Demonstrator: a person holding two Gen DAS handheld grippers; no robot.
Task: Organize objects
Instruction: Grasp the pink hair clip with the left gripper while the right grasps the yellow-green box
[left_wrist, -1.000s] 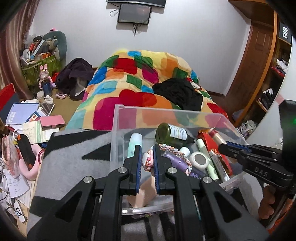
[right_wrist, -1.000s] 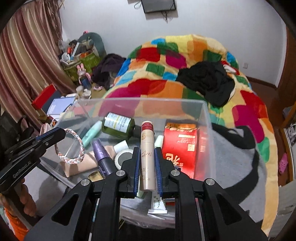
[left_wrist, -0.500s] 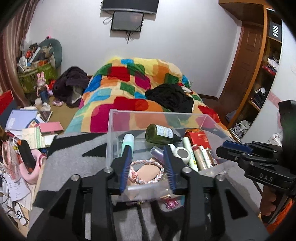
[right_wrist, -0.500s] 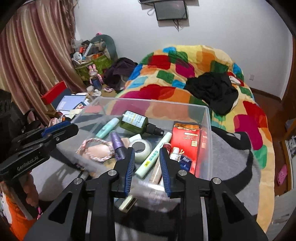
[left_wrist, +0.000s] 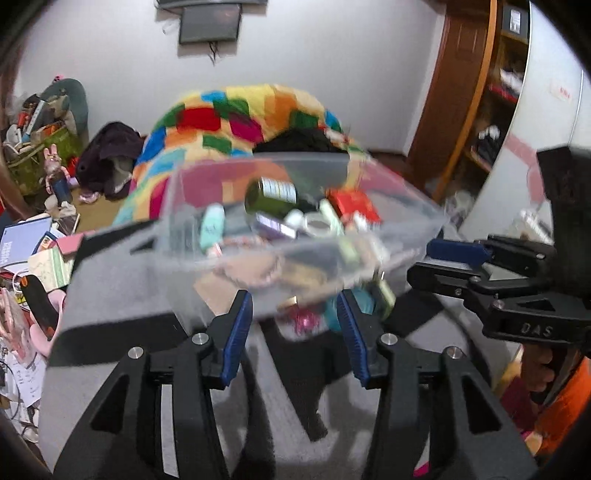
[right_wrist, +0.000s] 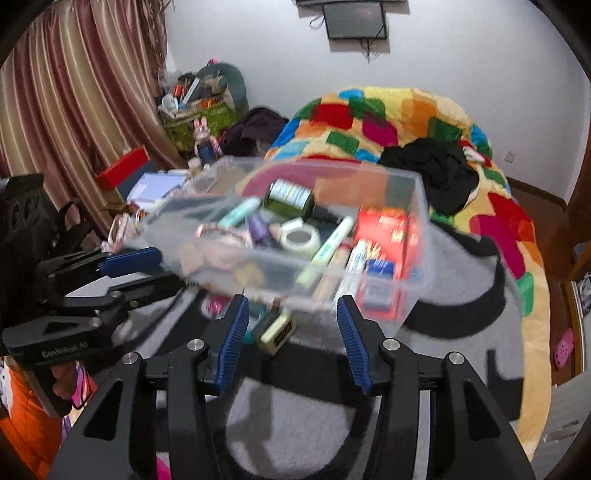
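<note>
A clear plastic bin (left_wrist: 177, 221) (right_wrist: 421, 206) sits on a grey and black blanket (left_wrist: 122, 295) (right_wrist: 461, 306). It holds a green bottle (left_wrist: 273, 195) (right_wrist: 291, 197), a red box (right_wrist: 388, 236), a tape roll (right_wrist: 301, 238), tubes and a braided bracelet (right_wrist: 221, 232). My left gripper (left_wrist: 295, 332) is open and empty just in front of the bin. My right gripper (right_wrist: 291, 332) is open and empty at the bin's near edge. A small dark bottle (right_wrist: 277, 330) lies between its fingers on the blanket.
A bed with a patchwork quilt (right_wrist: 388, 118) and black clothes (right_wrist: 436, 170) lies behind the bin. Books and clutter (left_wrist: 26, 240) cover the floor at the left. A wooden shelf (left_wrist: 491, 110) stands at the right. Curtains (right_wrist: 74, 92) hang at the left.
Both grippers let go of the bracelet and the tube, which now lie in the bin. Both opened wide and pulled back from the bin.
</note>
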